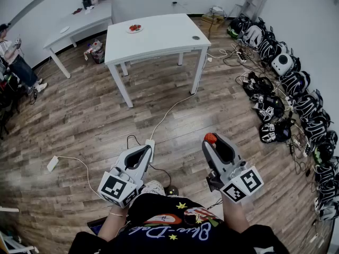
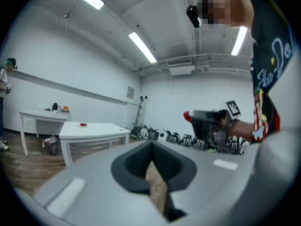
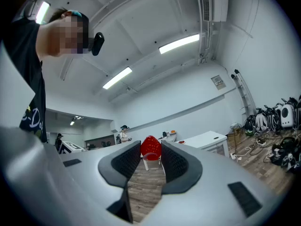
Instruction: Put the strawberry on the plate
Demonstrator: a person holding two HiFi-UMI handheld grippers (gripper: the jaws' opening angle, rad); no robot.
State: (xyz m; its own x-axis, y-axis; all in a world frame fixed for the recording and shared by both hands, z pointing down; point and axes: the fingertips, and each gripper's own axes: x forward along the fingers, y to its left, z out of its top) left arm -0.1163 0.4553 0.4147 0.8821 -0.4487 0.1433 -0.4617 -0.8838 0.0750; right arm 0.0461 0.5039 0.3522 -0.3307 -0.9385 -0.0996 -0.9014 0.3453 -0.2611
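A red strawberry sits pinched between the tips of my right gripper, held at waist height over the wooden floor. In the right gripper view the strawberry fills the gap between the ribbed pads, so the right gripper is shut on it. My left gripper hangs beside it with its jaws together and nothing in them; its pads meet at the tip. The plate, with something red on it, lies far ahead on the white table; the left gripper view also shows the plate.
A second white table stands at the back left, with a person beside it. Several dark headsets and cables line the right wall. A white cable and power strip lie on the floor between me and the table.
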